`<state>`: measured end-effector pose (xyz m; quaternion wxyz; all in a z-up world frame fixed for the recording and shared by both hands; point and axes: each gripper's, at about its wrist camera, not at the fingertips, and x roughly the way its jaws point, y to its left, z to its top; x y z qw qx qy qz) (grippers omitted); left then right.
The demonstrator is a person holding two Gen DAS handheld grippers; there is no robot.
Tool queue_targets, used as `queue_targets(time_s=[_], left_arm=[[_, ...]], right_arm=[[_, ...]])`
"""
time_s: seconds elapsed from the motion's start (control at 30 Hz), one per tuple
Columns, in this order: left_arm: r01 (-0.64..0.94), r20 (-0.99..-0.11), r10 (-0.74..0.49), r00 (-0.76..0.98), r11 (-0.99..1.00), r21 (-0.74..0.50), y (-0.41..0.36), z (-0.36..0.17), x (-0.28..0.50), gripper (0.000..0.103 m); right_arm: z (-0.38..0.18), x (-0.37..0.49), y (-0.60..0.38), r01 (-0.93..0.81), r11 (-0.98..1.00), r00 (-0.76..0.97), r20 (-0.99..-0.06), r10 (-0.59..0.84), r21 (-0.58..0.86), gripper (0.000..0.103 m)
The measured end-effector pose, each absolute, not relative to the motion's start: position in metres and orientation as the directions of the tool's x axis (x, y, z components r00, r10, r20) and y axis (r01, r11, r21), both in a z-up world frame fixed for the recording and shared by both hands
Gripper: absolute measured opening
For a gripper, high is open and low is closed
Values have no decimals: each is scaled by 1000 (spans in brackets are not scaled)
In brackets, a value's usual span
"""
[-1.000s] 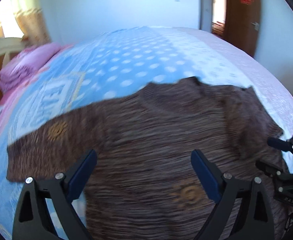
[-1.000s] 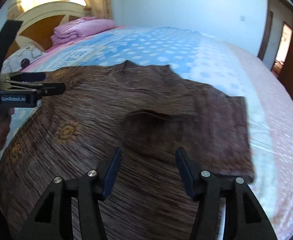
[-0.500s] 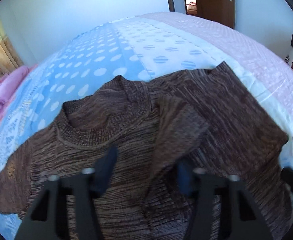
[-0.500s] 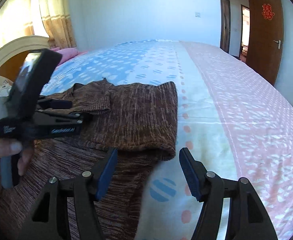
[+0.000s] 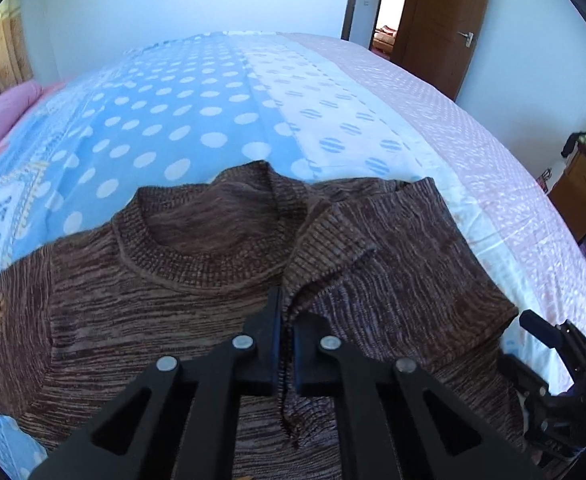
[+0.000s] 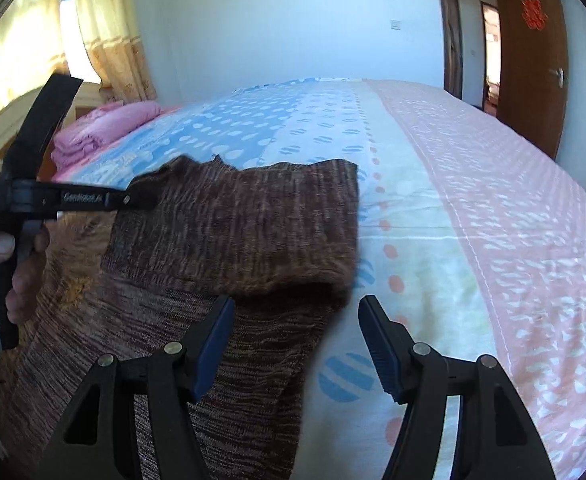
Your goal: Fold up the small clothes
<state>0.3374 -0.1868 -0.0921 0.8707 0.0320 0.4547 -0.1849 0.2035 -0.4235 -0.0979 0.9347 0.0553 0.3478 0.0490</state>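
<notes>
A: Item — brown marled knit sweater with ribbed round collar (image 5: 197, 312); lies flat on the bed with the blue, white and pink dotted sheet (image 5: 221, 120); in the left wrist view the collar sits at about 11 o'clock from the left tongs (image 5: 287, 312), and one sleeve is folded in over the chest, running out toward 2 o'clock.

B: Left tongs — clenched on a raised ridge of that sweater just below the collar, the knit pinched in the narrow slit between the pads; jaws have just been closing, cloth between them.

A: From the right wrist view the same left tongs (image 6: 141, 200) show at 10 o'clock, a hand (image 6: 1, 264) round the grey grip at 9 o'clock.

B: Right tongs (image 6: 297, 340) — released, jaws standing wide; left pad over the sweater's folded side edge, right pad over bare sheet; nothing pressed between them; whether the left pad touches the knit, cannot tell.

A: Surroundings — folded pink quilt (image 6: 105, 128) at 11 o'clock near the yellow curtains (image 6: 109, 36); brown wooden door with red paper emblem (image 5: 449, 20) at 1 o'clock in the left view; right tongs' black frame (image 5: 557, 384) at 4 o'clock, beside the sweater's edge.
</notes>
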Motion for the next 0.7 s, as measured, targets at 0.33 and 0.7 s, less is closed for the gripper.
queue_targets(time_s=[0.33,0.7], left_arm=[[305,-821,-243,517,948,-89,-177,-107,365,5],[249,-824,-178,538,967,-47,-169,-124,364,27]], right_arm=[[-104,209,-427,-19,990,730,-675,110,140,65],[-102,215,-419,-23,997,723,-687,70,78,65]])
